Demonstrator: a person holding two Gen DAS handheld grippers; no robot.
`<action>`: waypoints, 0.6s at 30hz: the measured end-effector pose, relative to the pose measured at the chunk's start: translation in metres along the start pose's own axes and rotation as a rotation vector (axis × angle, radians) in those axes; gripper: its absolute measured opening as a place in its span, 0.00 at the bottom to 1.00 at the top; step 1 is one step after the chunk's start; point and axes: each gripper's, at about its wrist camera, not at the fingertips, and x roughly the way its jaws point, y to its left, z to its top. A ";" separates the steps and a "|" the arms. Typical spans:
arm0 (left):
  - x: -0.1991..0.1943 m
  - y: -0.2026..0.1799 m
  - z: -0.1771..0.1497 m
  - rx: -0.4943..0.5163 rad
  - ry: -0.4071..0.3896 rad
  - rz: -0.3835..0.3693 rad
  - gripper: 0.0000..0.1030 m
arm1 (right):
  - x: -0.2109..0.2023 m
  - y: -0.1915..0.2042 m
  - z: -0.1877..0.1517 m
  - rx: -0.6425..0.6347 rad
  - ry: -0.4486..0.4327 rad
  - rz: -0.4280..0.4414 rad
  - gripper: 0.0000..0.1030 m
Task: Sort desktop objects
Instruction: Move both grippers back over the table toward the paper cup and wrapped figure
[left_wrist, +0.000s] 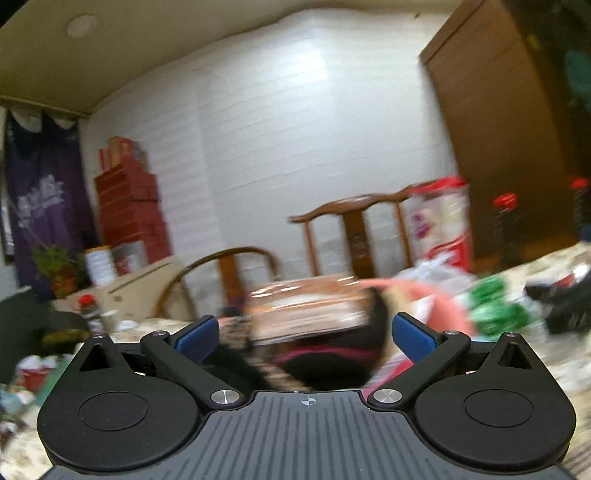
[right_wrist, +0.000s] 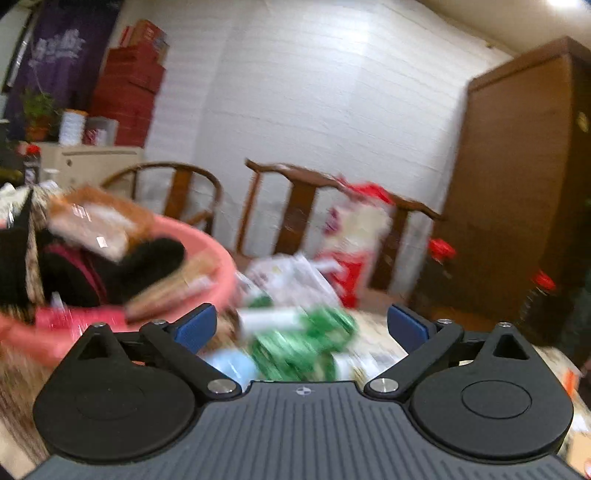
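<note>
Both claws, left claw (left_wrist: 303, 334) and right claw (right_wrist: 301, 326), were spread wide and empty; the green packet (right_wrist: 303, 339) lay on the counter (right_wrist: 373, 325) just ahead of the right one, beside the pink basin (right_wrist: 218, 258), and looked light, crinkly and slippery, so best pinched across its middle.

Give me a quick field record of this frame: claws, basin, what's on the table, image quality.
left claw: open, nothing between the pads
right claw: open, nothing between the pads
pink basin: on the table, left of the right claw; holds a black fluffy item and an orange-brown packet
ahead of right claw: green packet, white wrappers, pale blue item
behind the table: two wooden chairs, red and white bag
image quality: both views motion-blurred, labels unreadable
</note>
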 end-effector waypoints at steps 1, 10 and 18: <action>-0.004 -0.010 0.001 -0.005 -0.007 -0.027 1.00 | -0.007 -0.006 -0.009 0.007 0.008 -0.013 0.97; -0.012 -0.122 -0.005 0.066 -0.020 -0.235 1.00 | -0.051 -0.072 -0.082 0.016 0.060 -0.202 1.00; 0.013 -0.168 -0.018 0.079 0.028 -0.295 1.00 | -0.078 -0.121 -0.124 0.103 0.024 -0.232 0.94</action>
